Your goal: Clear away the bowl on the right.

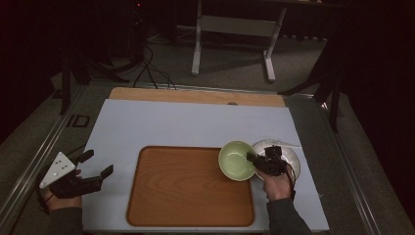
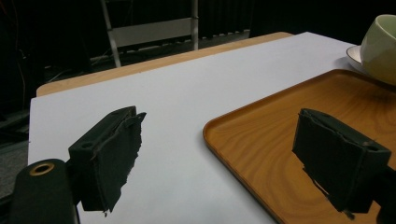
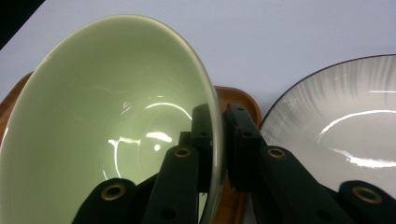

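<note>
A pale green bowl (image 1: 236, 159) hangs over the right edge of the wooden tray (image 1: 186, 188), tilted. My right gripper (image 1: 255, 160) is shut on its right rim, one jaw inside the bowl (image 3: 116, 116) and one outside. In the right gripper view that gripper (image 3: 219, 140) pinches the thin wall. Just right of the bowl lies a white plate (image 1: 288, 156) with grey streaks, also seen as the plate (image 3: 345, 121) beside the jaws. My left gripper (image 1: 95, 169) rests at the table's left edge, open, nothing between its jaws. The left gripper (image 2: 219, 154) looks across the tray (image 2: 289, 126) toward the bowl (image 2: 380, 42).
A pale blue mat (image 1: 195, 122) covers the wooden table (image 1: 195, 95). A white metal frame (image 1: 235, 29) and cables (image 1: 151, 68) stand on the floor beyond the far edge. Dark stands flank both sides.
</note>
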